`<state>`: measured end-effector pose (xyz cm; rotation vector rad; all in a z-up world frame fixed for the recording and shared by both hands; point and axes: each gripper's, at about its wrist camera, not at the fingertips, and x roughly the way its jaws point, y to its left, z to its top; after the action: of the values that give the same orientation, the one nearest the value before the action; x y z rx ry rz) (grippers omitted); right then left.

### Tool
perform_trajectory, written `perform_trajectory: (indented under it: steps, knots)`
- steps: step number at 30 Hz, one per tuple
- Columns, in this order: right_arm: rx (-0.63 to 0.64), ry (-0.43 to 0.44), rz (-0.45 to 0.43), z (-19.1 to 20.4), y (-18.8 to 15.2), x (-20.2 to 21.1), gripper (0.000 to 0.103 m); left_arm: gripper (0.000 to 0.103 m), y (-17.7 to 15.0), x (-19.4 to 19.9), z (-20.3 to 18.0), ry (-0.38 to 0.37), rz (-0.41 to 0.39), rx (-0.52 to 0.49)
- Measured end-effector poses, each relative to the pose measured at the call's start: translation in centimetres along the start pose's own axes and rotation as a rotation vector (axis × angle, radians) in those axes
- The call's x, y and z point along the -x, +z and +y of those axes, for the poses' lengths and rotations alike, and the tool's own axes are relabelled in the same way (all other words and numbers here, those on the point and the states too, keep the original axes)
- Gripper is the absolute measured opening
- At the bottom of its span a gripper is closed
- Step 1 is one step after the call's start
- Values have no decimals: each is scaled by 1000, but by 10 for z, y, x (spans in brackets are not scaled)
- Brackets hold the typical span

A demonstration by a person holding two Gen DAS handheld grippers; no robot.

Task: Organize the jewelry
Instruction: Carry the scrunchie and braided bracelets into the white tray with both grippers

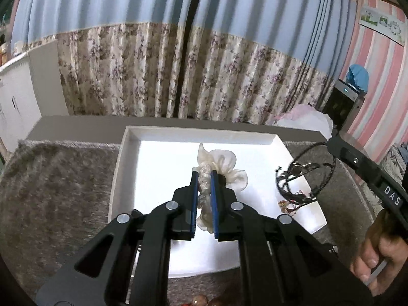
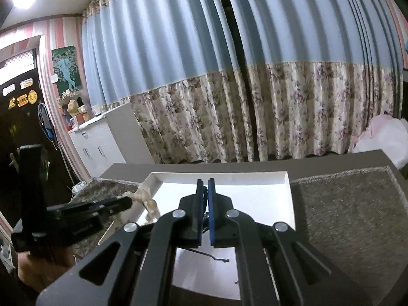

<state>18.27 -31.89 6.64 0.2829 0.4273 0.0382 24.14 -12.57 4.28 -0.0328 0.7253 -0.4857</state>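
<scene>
Left wrist: pouch (image 1: 219, 163) lengthwise between fingers (mouth forward)

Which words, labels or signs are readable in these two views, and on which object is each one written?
"DAS": white letters on the right gripper body, seen in the left wrist view; the word may continue out of sight.
Stickers on the dark door: yellow and white signs, too blurred to read.
Poster on the striped wall: pictures only, any text too small to read.
Nothing else readable.
</scene>
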Motion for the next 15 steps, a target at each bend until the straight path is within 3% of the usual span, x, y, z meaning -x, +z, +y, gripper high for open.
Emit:
perform_trajectory:
  steps: [7,15]
  knots:
    - [-14,3,56,-5,-21,-26,2,7,-28,-39,-6,-26,72,-33]
    - [-21,-18,116,-16,-39,-44,2,7,-42,-61,-3,22,126,-38]
